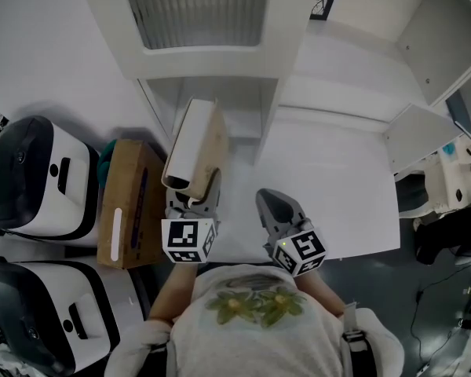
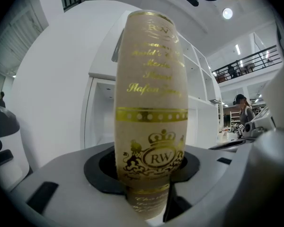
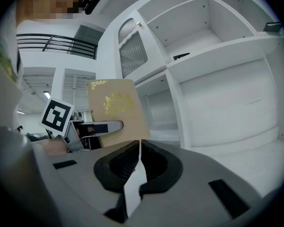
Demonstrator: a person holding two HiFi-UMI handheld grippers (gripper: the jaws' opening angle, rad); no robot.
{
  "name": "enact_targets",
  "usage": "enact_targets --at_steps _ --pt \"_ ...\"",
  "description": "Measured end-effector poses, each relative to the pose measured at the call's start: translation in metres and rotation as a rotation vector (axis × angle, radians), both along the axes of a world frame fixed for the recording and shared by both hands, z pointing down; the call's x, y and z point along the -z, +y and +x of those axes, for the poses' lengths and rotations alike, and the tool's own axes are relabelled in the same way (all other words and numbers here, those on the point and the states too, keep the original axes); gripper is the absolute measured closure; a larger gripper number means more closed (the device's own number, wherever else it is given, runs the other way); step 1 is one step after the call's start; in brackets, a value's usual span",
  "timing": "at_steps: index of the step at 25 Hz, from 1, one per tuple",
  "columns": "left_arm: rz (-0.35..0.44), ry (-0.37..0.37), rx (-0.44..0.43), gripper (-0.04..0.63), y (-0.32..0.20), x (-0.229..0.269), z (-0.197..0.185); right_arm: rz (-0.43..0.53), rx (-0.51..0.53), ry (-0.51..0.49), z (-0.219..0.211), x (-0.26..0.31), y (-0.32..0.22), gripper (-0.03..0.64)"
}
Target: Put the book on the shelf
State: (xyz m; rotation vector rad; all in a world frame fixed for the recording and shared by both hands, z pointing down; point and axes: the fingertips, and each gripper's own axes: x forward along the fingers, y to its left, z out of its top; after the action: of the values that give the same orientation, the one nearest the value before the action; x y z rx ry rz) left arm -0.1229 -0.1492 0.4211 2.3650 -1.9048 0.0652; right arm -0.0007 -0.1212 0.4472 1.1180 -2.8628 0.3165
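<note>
Your left gripper (image 1: 195, 191) has its jaws clamped on the tan, gold-lettered book (image 1: 198, 144), holding it upright over the bench's (image 1: 337, 195) back-left corner, just in front of the white shelf (image 1: 243, 93). The jaws of your right gripper (image 1: 272, 204) are closed on nothing.

bright, even | fisheye edges, dark corners | sharp focus

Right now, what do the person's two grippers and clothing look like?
The left gripper and right gripper are matching grey moulded shells with black ribbed pads inside the jaws. Each carries a white cube printed with black square markers. The person wears a pale grey top with a green leaf print and light sleeves.
</note>
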Motion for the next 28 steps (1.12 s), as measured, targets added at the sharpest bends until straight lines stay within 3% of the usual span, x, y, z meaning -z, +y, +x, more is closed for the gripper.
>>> enact_targets --at_steps 28 --pt "-0.085 -0.038 0.018 0.370 -0.055 -0.008 0.003 -0.051 -0.013 -0.028 0.006 -0.014 -0.045 0.581"
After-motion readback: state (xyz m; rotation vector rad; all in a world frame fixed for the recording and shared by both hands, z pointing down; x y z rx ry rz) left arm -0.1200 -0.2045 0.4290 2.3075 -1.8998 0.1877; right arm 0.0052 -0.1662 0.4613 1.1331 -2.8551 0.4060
